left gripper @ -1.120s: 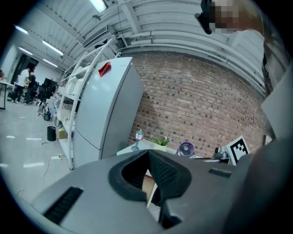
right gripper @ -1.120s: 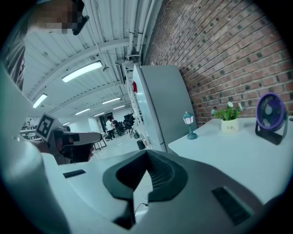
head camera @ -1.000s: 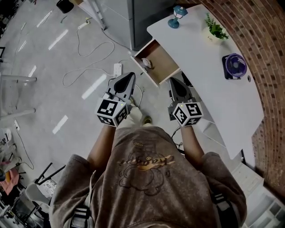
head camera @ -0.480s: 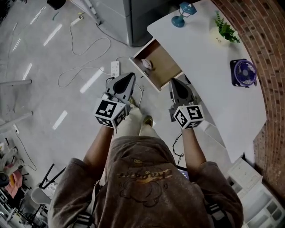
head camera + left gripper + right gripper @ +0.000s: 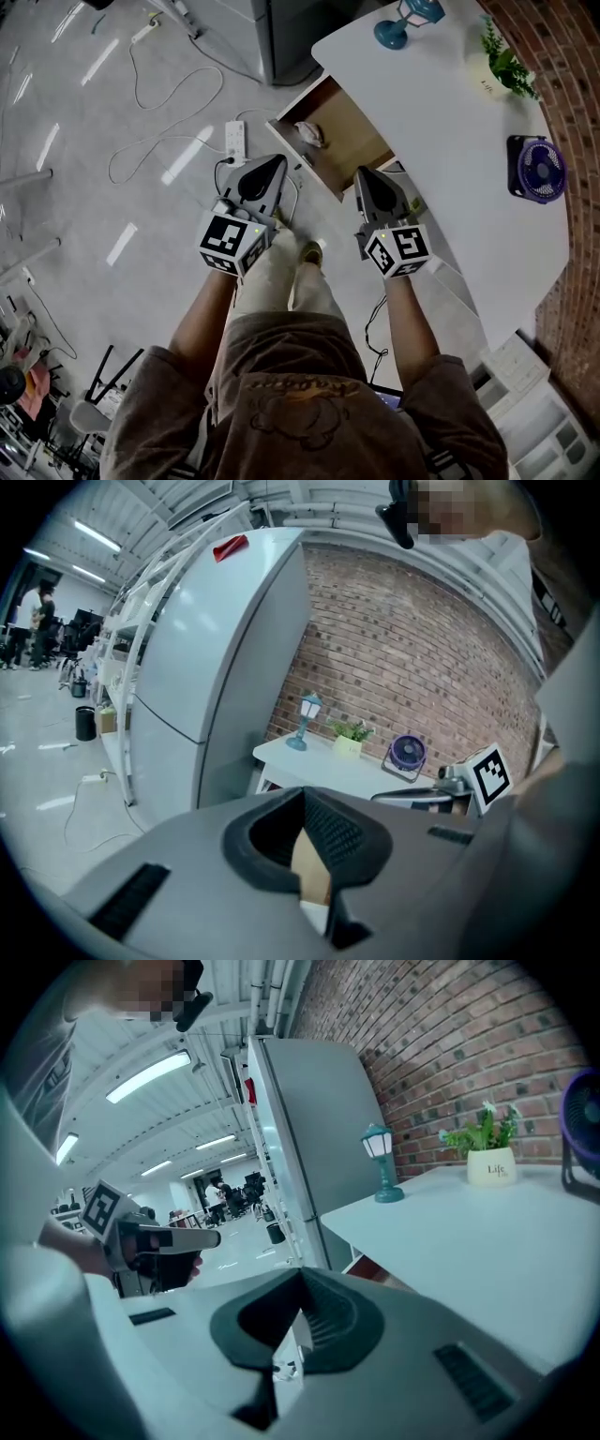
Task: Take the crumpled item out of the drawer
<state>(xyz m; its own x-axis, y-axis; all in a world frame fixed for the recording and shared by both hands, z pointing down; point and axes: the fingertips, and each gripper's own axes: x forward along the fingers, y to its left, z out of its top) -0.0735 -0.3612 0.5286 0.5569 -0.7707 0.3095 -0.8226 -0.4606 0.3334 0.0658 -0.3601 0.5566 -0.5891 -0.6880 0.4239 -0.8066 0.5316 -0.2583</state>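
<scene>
The desk drawer (image 5: 354, 142) stands pulled open, its wooden bottom showing in the head view. A pale crumpled item (image 5: 310, 134) lies in its far left corner. My left gripper (image 5: 277, 159) hangs shut over the floor just left of the drawer's front, with nothing between its jaws. To the right, the right gripper (image 5: 360, 172) is also shut and empty, by the drawer's near corner. Neither touches the drawer or the item. In the left gripper view the jaws (image 5: 302, 794) meet at the tip; the right gripper view shows the same (image 5: 300, 1274).
The white desk (image 5: 450, 122) carries a blue lamp (image 5: 403, 23), a potted plant (image 5: 504, 64) and a purple fan (image 5: 537, 169). A grey fridge (image 5: 281, 33) stands behind the drawer. A power strip (image 5: 232, 138) and cables lie on the floor at left. My legs are below the grippers.
Both grippers have sunk lower and come a little nearer the drawer's front. Both stay shut and empty. The crumpled item has not moved.
</scene>
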